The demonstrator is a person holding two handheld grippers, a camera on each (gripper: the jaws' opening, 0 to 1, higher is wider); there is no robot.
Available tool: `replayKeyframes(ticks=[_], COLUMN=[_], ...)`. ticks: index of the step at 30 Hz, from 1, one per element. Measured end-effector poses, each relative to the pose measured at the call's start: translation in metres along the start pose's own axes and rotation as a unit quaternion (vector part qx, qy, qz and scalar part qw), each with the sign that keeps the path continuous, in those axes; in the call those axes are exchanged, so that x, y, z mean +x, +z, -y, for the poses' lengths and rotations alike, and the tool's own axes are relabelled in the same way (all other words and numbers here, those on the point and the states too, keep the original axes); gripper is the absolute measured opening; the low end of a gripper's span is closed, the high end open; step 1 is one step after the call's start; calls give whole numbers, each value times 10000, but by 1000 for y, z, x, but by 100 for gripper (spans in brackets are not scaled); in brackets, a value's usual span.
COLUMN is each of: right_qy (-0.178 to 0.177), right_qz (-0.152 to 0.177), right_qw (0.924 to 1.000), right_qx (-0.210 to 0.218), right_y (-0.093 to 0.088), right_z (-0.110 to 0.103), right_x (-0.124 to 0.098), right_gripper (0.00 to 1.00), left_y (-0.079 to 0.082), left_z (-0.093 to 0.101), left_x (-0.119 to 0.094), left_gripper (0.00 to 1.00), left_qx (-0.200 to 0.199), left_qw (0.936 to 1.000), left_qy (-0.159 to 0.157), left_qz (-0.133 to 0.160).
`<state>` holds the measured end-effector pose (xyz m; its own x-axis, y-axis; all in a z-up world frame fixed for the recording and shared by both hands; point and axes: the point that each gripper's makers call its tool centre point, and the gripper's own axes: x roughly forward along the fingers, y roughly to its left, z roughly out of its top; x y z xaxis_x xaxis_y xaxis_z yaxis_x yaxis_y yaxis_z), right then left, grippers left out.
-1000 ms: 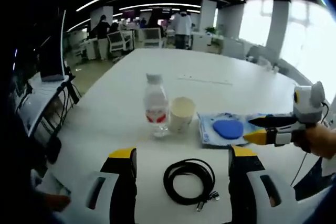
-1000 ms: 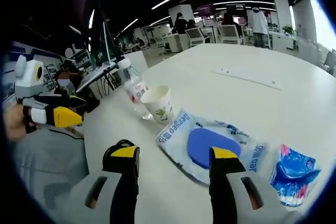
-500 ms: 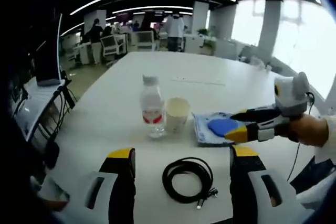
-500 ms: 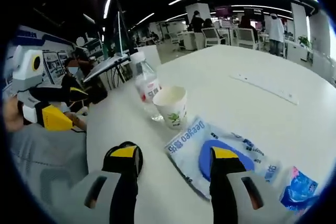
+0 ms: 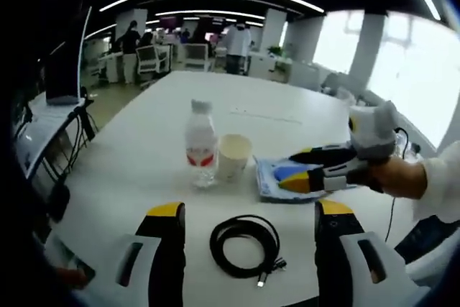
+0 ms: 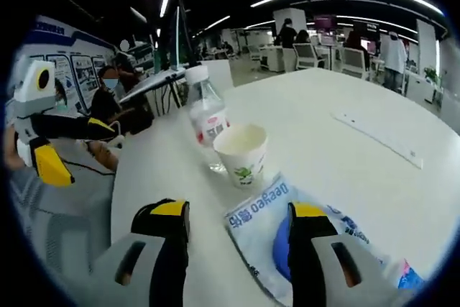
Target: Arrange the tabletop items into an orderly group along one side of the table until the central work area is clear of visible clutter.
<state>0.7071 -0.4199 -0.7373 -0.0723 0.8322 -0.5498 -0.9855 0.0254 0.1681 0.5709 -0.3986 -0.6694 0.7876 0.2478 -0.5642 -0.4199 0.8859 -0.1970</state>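
Now both jaws spread, right gripper (image 6: 233,224) over blue-pad packet (image 6: 262,206), left gripper (image 5: 248,224) above coiled cable (image 5: 243,245)

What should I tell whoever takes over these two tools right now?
Left tool: open, empty, hanging over the coiled black cable at the table's near edge.
Right tool: open, empty, one jaw over the packet with the blue pad.
Water bottle and paper cup stand side by side, the packet just beyond the cup. A small blue wrapper lies past the packet.
Done: nothing grouped yet. Left: gather cable, bottle, cup, packet and wrapper along one side of the white table.
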Motion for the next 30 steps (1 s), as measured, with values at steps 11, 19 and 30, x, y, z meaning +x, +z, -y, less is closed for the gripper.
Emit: replayKeyframes(ticks=[11,19,30], right_qy=[234,353,534], right_qz=[-2,30,137], right_qw=[9991,9978,9957], right_qx=[-358,-568,-749], right_y=[13,26,30], right_z=[-3,-4,-4], right_x=[30,50,64], right_gripper=[55,56,58], left_y=[-5,-12,-4], left_z=[2,1,2], left_x=[-5,-8,-8], left_gripper=[70,71,71], left_qx=[-62,-10,260], left_qw=[9997,9996,9994], left_qy=[-214,-294,-198], left_qz=[54,-28,91])
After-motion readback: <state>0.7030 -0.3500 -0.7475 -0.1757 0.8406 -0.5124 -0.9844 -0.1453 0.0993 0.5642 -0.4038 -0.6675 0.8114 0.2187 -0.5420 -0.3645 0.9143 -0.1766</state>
